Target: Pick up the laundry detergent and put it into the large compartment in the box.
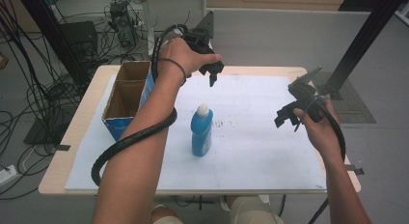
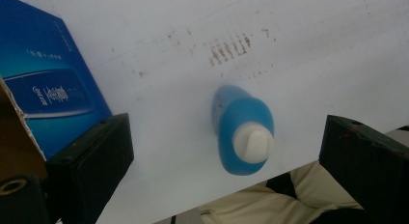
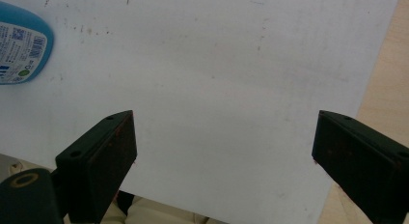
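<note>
my left gripper (image 1: 212, 72), jaws wide, hangs above the upright blue bottle (image 1: 201, 131) at its 6 o'clock; right gripper (image 1: 288, 119) wide too, farther.

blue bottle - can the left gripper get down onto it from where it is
Probably yes: the left gripper hangs open above the upright blue bottle, and nothing lies between them.

Blue bottle (image 1: 201, 131) upright on white board (image 1: 251, 151), left tongs (image 1: 212, 72) above, box (image 1: 126, 96) beside.

The blue bottle (image 1: 201, 131) with white cap stands upright near the table centre, probably full, right of the box
</note>
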A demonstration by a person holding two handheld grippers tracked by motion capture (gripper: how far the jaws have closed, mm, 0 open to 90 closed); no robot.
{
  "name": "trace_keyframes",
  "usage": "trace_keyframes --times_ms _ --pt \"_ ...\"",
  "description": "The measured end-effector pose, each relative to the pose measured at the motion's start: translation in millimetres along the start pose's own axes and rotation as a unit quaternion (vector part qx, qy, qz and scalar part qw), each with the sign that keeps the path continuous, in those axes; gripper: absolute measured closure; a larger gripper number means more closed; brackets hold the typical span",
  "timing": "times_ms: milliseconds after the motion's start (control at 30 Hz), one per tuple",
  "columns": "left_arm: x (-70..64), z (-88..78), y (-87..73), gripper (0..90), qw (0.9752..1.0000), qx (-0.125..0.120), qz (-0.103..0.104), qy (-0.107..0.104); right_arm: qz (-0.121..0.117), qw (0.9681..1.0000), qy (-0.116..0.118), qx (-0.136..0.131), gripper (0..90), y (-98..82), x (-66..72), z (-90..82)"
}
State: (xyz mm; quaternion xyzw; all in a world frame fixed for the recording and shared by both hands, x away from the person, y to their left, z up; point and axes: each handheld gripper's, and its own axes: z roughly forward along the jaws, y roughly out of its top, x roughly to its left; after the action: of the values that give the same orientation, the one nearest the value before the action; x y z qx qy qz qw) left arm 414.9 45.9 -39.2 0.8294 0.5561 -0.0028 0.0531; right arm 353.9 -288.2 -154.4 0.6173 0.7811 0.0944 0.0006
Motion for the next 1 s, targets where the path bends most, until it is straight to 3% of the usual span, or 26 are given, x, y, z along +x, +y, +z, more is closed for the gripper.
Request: trace_keyframes --times_ms 267,1000 --pt "-8.0 -1.5 -6.7 5.3 1.0000 -0.001 0.007 0.003 -0.001 1.0000 -0.003 0.001 8.3 -0.8 1.9 -2.1" --pt "-8.1 10.2 -9.8 5.0 1.0000 0.004 0.005 -0.005 -0.002 1.0000 -0.001 0.000 8.3 -3.6 3.0 -2.3"
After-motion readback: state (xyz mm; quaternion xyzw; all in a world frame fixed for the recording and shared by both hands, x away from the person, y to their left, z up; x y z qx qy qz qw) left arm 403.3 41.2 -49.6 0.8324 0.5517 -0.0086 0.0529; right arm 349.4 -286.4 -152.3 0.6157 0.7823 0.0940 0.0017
